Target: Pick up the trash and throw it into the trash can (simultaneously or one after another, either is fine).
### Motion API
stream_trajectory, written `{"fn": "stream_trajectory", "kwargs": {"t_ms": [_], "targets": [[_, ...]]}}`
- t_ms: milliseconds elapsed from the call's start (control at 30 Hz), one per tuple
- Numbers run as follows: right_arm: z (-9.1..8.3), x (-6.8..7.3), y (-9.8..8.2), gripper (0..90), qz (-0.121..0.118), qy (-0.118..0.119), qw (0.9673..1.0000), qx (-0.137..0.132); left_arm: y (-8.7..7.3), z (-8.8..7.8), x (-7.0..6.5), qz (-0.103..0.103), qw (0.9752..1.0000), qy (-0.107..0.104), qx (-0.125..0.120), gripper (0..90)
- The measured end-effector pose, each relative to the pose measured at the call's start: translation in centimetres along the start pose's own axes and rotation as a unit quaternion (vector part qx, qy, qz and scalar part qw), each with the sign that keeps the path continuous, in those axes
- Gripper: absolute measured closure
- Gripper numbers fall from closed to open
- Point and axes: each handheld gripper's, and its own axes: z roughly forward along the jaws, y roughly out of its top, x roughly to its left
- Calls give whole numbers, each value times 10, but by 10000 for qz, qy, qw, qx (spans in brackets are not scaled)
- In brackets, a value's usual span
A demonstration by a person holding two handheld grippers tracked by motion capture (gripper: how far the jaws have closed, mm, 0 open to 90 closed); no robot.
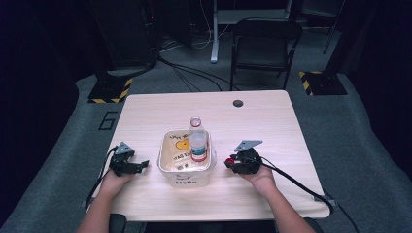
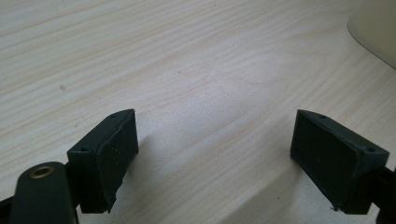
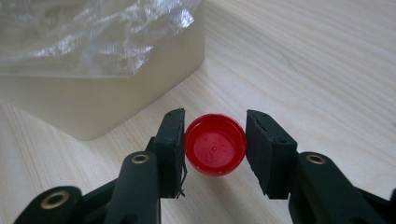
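The right gripper (image 3: 215,144) has its jaws closed on a red cap (image 3: 215,144), one pad on each side of the rim. The cap is small, round and glossy, shown with its open underside toward the camera: a raised rim circles a flat inner disc with faint moulded marks. In the high view the cap (image 1: 229,160) is a red speck at the tip of the right gripper (image 1: 229,161), just off the table (image 1: 272,126) surface or on it; which, I cannot tell.

From the bin (image 1: 186,180), the cap lies at about 3 o'clock, just beside the bin's right wall. The bin is cream-coloured with rounded corners and printed text on its front. Inside it a clear plastic bottle (image 1: 197,143) stands with a white and red label band and an uncapped neck toward 12 o'clock. A crinkled clear liner (image 3: 93,32) lines the bin (image 3: 102,102) in the right gripper view.

The left gripper (image 1: 144,164) sits at the bin's 9 o'clock, near it but apart. In its own view the left gripper (image 2: 215,154) has its jaws spread wide with nothing between them, only bare wood grain below. A corner of the bin (image 2: 373,28) shows at 1 o'clock.

A chair (image 1: 265,46) stands beyond the table at 12 o'clock.
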Motion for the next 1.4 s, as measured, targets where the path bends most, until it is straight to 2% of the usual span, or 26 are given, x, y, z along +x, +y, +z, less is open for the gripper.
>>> {"fn": "stream_trajectory", "kwargs": {"t_ms": [167, 233, 367, 433, 467, 767, 867, 933, 1067, 1200, 1400], "targets": [[-10, -2, 4, 580, -89, -63, 9999, -20, 0, 0, 0, 3, 10000, -13, 21, 149], [-14, -2, 6, 580, -79, -72, 9999, -55, 0, 1, 0, -14, 10000, 27, -45, 149], [-21, -4, 9, 580, -77, -90, 9999, -84, 0, 0, 0, -5, 10000, 4, -19, 149], [-23, -5, 10, 580, -113, -104, 9999, -71, 0, 0, 0, -8, 10000, 5, -28, 149], [-25, -3, 15, 581, -235, -156, 9996, -9, 0, 0, 0, 2, 10000, -15, 15, 149], [-35, 10, 39, 581, -508, 28, 9986, -171, 0, 1, 0, -12, 10000, 26, -42, 149], [-37, 10, 41, 580, -431, 65, 9989, -183, 0, 1, 0, -14, 10000, 26, -44, 149], [-39, 11, 45, 581, -496, 32, 9987, -144, 0, 0, 0, 4, 10000, -17, 26, 149], [-44, 13, 52, 580, -529, 107, 9984, -193, 0, 1, 0, -17, 10000, 24, -40, 149], [-50, 11, 56, 581, -391, 166, 9988, -243, 0, 1, 0, -11, 10000, 27, -41, 149], [-57, 12, 61, 581, -434, 109, 9988, -220, 0, 1, 0, -11, 10000, 27, -40, 149]]}}
